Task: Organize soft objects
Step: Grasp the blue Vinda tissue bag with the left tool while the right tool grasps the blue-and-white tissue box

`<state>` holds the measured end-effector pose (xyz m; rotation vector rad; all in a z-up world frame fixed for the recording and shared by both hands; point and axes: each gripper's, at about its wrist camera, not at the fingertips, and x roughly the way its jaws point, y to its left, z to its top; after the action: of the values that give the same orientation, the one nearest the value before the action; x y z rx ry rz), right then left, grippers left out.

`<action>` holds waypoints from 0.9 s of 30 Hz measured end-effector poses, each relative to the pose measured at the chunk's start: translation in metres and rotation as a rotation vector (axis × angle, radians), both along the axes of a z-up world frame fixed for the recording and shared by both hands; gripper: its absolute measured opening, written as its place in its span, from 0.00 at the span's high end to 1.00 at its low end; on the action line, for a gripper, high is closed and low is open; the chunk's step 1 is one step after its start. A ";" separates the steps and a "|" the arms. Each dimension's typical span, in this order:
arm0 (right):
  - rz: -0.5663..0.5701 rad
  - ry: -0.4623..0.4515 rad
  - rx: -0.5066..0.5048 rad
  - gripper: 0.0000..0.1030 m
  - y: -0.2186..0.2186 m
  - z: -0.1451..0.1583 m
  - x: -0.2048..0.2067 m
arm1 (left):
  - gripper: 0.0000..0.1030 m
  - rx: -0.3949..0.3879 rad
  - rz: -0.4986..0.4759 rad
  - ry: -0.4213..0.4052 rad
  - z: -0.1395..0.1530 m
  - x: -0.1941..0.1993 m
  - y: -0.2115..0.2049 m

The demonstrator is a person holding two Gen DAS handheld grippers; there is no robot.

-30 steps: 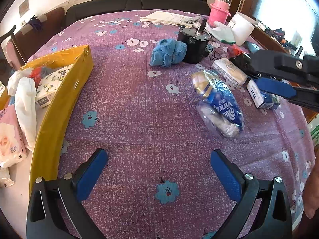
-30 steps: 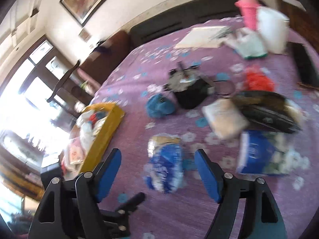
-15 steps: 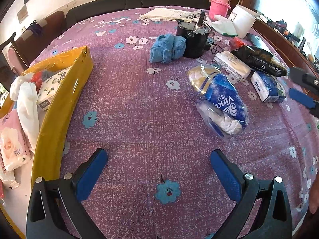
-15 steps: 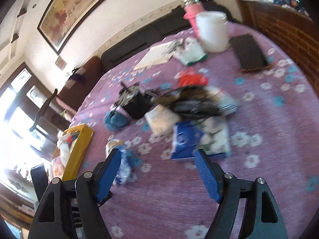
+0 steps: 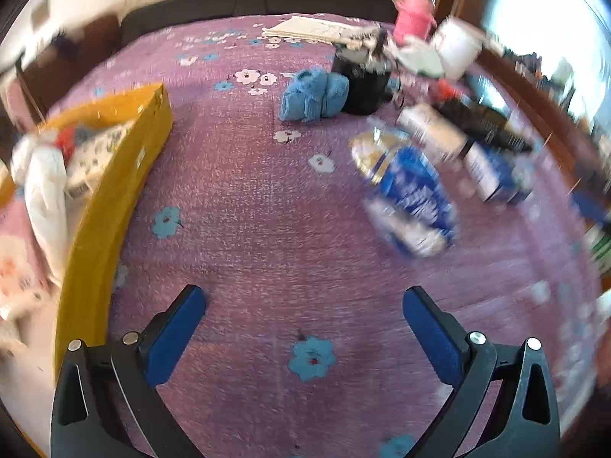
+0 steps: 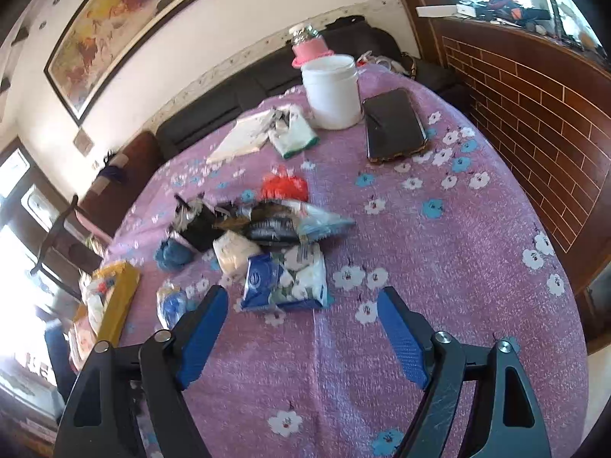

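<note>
Both claws, left claw (image 5: 303, 315) spread empty and right claw (image 6: 301, 322) opening empty, leave us partway: several soft packs fill the yellow box (image 5: 114, 191), while tissue packs (image 6: 284, 278) and blue cloth (image 5: 313, 95) remain on the counter (image 5: 267, 210).

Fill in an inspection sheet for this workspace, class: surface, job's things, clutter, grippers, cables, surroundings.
Surface: table under a purple flowered cloth.
Job's things: yellow box at the left edge, already holding soft packs; blue towel, blue tissue bag and blue-white pack loose on the cloth.
Clutter: white jar, pink bottle, phone, black container, papers.
Grippers: left gripper jaws apart, nothing between them; right gripper jaws opening, nothing between them, short of the blue-white pack.
Cables: nothing seen clearly.
Surroundings: dark sofa, framed painting, brick wall.
</note>
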<state>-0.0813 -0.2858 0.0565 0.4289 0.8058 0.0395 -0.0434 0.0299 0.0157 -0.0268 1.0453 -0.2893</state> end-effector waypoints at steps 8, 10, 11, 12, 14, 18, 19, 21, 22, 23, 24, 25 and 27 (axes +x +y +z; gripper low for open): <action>0.031 0.095 -0.123 0.13 0.031 -0.021 0.041 | 0.00 -0.111 0.034 0.028 0.012 0.029 -0.012; 0.039 0.100 -0.135 0.13 0.035 -0.021 0.049 | 0.00 -0.107 0.030 0.044 0.009 0.037 -0.021; 0.042 0.103 -0.143 0.12 0.037 -0.022 0.052 | 0.00 -0.113 0.025 0.056 0.007 0.042 -0.025; 0.044 0.105 -0.155 0.12 0.038 -0.022 0.055 | 0.00 -0.121 0.020 0.061 0.007 0.044 -0.029; 0.050 0.109 -0.176 0.10 0.041 -0.024 0.061 | 0.00 -0.116 0.008 0.050 0.007 0.050 -0.040; 0.067 0.140 -0.203 0.10 0.046 -0.031 0.072 | 0.03 -0.069 -0.004 0.020 0.001 0.061 -0.055; 0.069 0.145 -0.212 0.10 0.048 -0.033 0.073 | 0.08 -0.056 -0.005 0.004 0.002 0.061 -0.056; 0.072 0.155 -0.225 0.10 0.051 -0.035 0.076 | 0.43 -0.020 -0.026 -0.023 0.004 0.061 -0.059; 0.072 0.156 -0.230 0.10 0.052 -0.036 0.077 | 0.55 -0.029 -0.045 -0.023 0.006 0.060 -0.058; 0.073 0.158 -0.238 0.10 0.054 -0.037 0.078 | 0.55 -0.044 -0.051 -0.010 0.006 0.061 -0.055; 0.076 0.158 -0.248 0.10 0.057 -0.037 0.078 | 0.56 -0.058 -0.049 -0.004 0.007 0.060 -0.052; 0.078 0.159 -0.261 0.10 0.059 -0.038 0.079 | 0.56 -0.073 -0.042 0.001 0.008 0.059 -0.046; 0.091 0.158 -0.303 0.10 0.067 -0.038 0.079 | 0.56 -0.098 -0.030 -0.002 0.011 0.055 -0.038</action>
<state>-0.0019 -0.2183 0.0187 0.1093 0.9693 -0.0317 0.0120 -0.0083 0.0265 -0.0987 1.0292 -0.3671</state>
